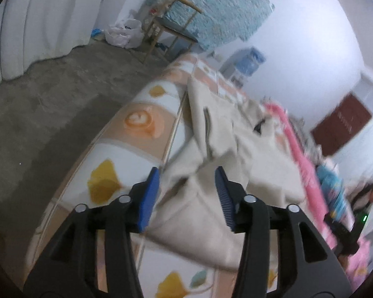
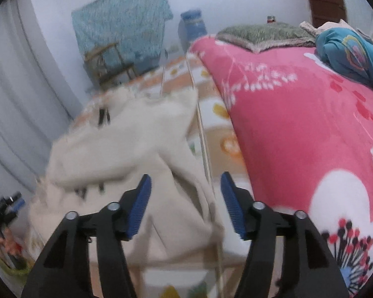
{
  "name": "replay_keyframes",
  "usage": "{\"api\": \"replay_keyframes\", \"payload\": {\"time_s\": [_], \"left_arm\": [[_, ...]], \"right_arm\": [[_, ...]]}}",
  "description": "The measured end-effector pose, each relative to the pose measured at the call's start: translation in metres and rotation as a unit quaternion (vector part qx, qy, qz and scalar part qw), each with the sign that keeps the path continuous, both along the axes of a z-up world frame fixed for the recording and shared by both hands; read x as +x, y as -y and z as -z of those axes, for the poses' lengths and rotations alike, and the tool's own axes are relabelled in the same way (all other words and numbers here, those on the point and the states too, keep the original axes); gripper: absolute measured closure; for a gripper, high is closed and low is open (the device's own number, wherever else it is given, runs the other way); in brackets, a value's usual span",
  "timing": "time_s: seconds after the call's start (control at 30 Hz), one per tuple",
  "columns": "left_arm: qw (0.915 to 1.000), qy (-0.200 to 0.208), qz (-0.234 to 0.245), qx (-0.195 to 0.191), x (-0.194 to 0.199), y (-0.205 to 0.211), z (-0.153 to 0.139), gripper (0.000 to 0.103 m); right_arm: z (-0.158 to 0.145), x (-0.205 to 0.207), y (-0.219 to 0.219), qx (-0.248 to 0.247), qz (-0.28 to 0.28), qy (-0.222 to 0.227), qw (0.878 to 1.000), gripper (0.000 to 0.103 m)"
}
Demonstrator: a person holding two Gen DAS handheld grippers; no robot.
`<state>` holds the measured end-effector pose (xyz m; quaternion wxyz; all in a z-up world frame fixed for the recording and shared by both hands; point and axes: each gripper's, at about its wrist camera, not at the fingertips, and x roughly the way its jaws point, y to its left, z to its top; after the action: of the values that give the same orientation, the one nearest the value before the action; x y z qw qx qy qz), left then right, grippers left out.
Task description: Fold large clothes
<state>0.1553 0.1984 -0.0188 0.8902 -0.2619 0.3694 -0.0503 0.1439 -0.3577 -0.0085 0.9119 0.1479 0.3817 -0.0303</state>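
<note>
Now both tools stood released: left gripper (image 1: 187, 173) and right gripper (image 2: 185, 181) hung above the cream garment (image 1: 236, 154); regrip matching near corners, I'd say.

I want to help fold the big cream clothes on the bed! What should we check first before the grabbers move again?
1. Left gripper open, nothing pinched: ok, pads apart, cloth lies beyond them.
2. Right gripper open, nothing pinched: ok, same there.
3. Cream garment lying flat: not ok, it is bunched with raised folds.
4. Garment fully on the printed bedsheet: cannot tell, its near edge is hidden behind the fingers.
5. Pink blanket clear of the garment: ok in the right wrist view, a strip of sheet shows between them.
6. Sharp view of edges to grab: not ok, both pictures are blurred.
</note>
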Motion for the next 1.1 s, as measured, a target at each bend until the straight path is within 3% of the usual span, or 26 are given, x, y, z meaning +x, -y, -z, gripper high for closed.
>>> {"api": "replay_keyframes", "payload": {"time_s": [0.1,0.2,0.3,0.37,0.43,0.5,0.57,0.7,0.8,0.93,1.0,1.1], "left_arm": [[0.9966,-0.029,0.023,0.073,-0.007,0.019,0.005,0.051],[0.9808,-0.057,0.016,0.186,-0.007,0.04,0.013,0.051],[0.9694,-0.06,0.01,0.238,-0.004,0.052,0.016,0.053],[0.9636,-0.054,0.005,0.262,-0.005,0.057,0.018,0.063],[0.958,-0.05,0.005,0.282,-0.005,0.061,0.018,0.086],[0.957,-0.038,0.011,0.287,-0.008,0.066,0.014,0.092],[0.9543,-0.023,0.011,0.298,-0.015,0.07,0.003,0.094],[0.9625,0.008,0.02,0.27,-0.039,0.064,-0.034,0.094],[0.9699,0.007,0.032,0.241,-0.06,0.053,-0.051,0.095],[0.9777,-0.032,0.04,0.204,-0.084,0.039,-0.042,0.094],[0.9757,-0.063,0.046,0.205,-0.093,0.036,-0.023,0.092],[0.9684,-0.085,0.043,0.23,-0.104,0.034,-0.004,0.092]], "right_arm": [[0.019,-0.003,-0.011,-0.039,-0.018,-0.039,0.998,0.041],[0.032,-0.002,-0.017,-0.064,-0.026,-0.06,0.996,0.041],[0.034,0.003,-0.027,-0.109,-0.029,-0.06,0.992,0.042],[0.037,0.009,-0.033,-0.127,-0.036,-0.059,0.99,0.053],[0.038,0.013,-0.036,-0.139,-0.036,-0.059,0.988,0.076],[0.033,0.013,-0.035,-0.124,-0.048,-0.05,0.99,0.088],[0.022,0.008,-0.035,-0.118,-0.046,-0.036,0.991,0.09],[-0.007,-0.009,-0.03,-0.096,-0.043,-0.006,0.994,0.09],[-0.019,-0.027,-0.024,-0.075,-0.045,-0.001,0.996,0.09],[-0.014,-0.061,-0.014,-0.045,-0.037,-0.02,0.998,0.087],[0.002,-0.073,-0.006,-0.034,-0.03,-0.044,0.998,0.081],[0.015,-0.089,0.001,-0.063,0.002,-0.067,0.996,0.069]]}}
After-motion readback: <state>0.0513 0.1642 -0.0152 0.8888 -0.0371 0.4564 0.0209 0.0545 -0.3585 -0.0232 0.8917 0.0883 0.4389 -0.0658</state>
